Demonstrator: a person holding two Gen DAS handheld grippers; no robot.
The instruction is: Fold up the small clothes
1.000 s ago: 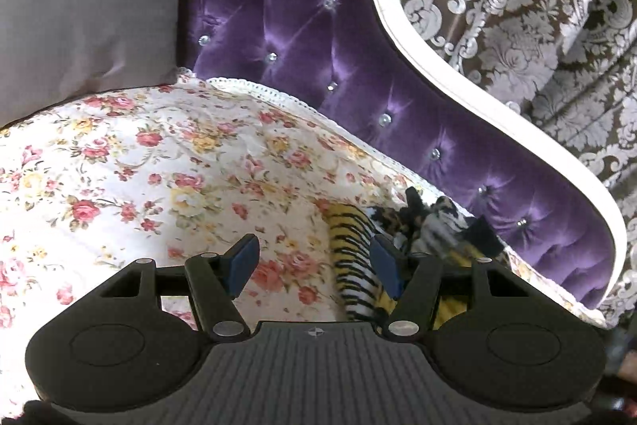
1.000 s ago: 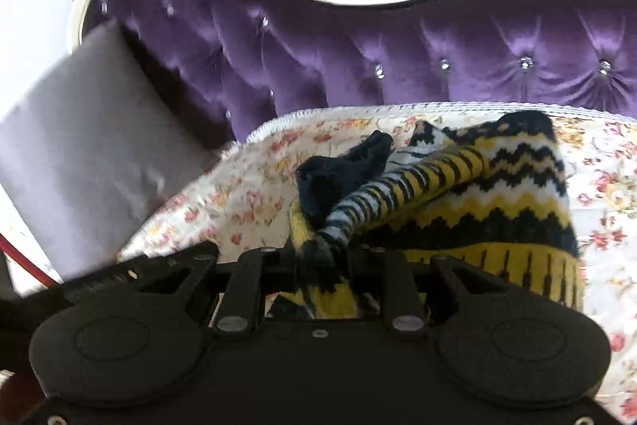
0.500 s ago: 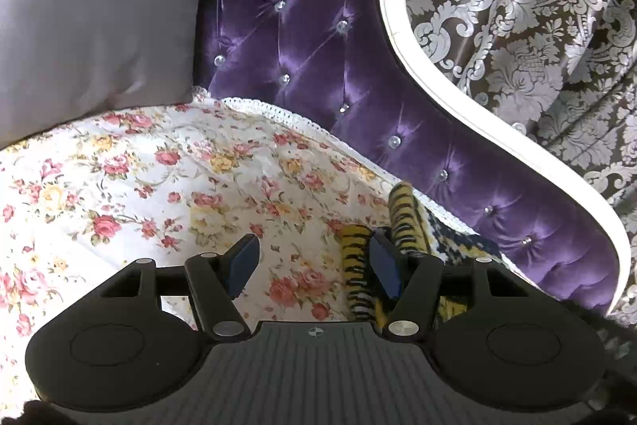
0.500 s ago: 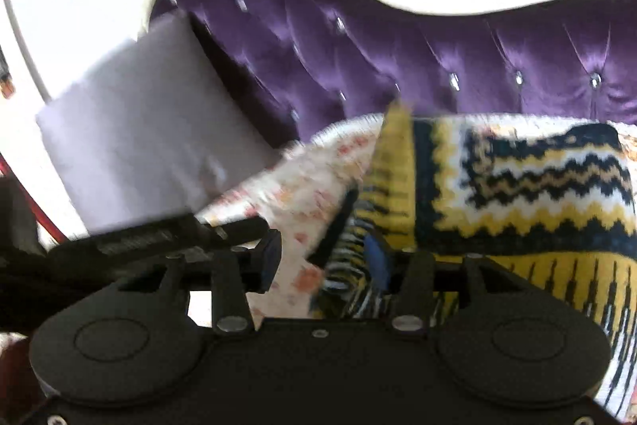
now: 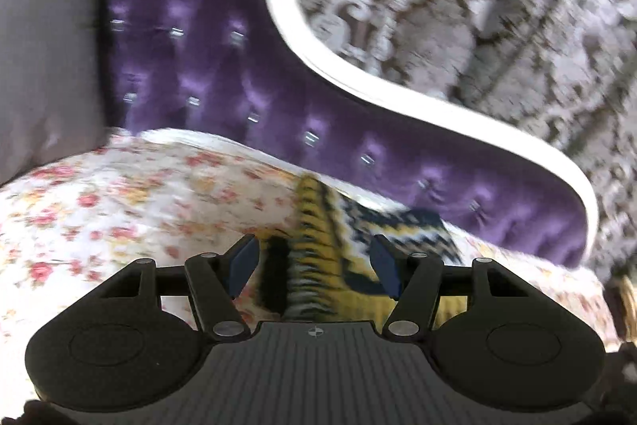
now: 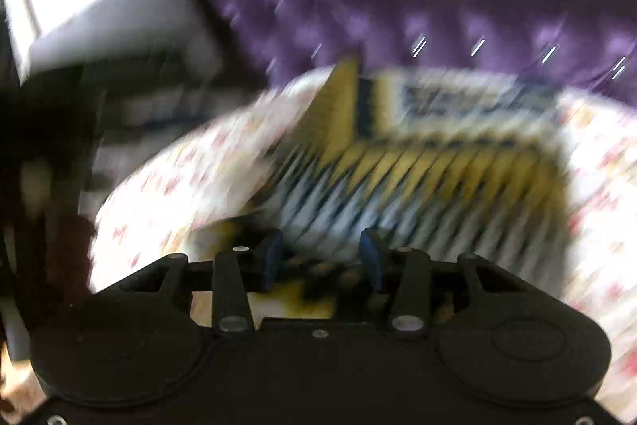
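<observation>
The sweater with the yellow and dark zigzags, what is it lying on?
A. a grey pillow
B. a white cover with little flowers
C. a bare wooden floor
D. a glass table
B: the sweater is spread on the flowery cover of the purple couch; the grey pillow stands off to the side, apart from it.

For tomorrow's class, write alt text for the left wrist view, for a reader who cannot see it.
The open left gripper hovers over a yellow-and-black knitted garment lying on a floral bedspread. Behind stand a purple tufted headboard and a grey pillow.
</observation>
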